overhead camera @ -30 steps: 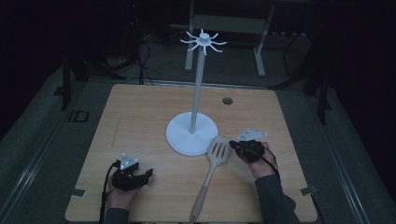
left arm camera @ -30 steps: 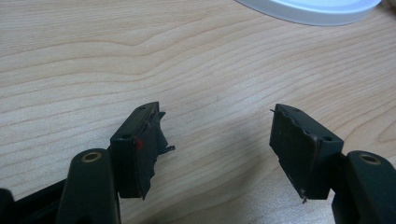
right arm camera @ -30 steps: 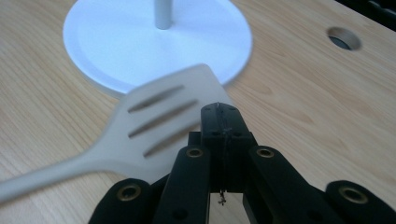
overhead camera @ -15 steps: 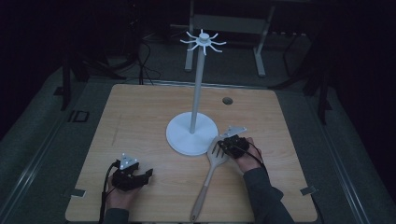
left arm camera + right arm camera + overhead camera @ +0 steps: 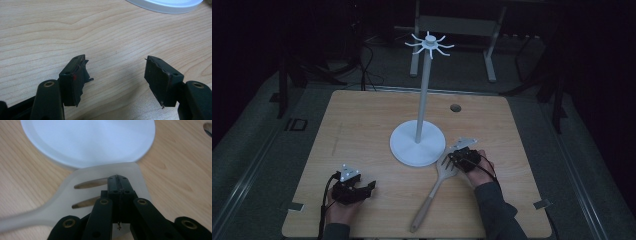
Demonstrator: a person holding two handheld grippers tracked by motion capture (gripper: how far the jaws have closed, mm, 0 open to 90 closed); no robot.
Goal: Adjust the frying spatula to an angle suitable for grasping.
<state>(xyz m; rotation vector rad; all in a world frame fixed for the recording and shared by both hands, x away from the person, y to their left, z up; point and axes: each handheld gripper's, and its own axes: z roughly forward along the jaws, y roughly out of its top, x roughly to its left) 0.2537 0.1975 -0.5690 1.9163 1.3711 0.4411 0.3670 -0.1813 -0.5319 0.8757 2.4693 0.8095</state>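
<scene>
From the high view, a pale wooden worktop (image 5: 362, 130) sits in a dark room, grey floor around it and a metal frame behind. A white stand (image 5: 417, 144) rises from a round base near the worktop's middle, its hooked crown high above. The spatula (image 5: 437, 187) lies just right of that base, head almost touching the base rim, handle slanting toward the near edge. The right gripper (image 5: 454, 158) rests over the spatula head, right of the stand. The left gripper (image 5: 368, 186) sits well left of the stand, near the front edge, with bare wood all round it. In the left gripper view, the jaws stand released and wide over bare worktop, the stand's base rim (image 5: 165, 4) beyond. In the right gripper view, the right gripper (image 5: 118, 178) is clenched with nothing between its jaws, its tip above the slotted spatula (image 5: 82, 192) head, the stand's base (image 5: 87, 140) just behind.
</scene>
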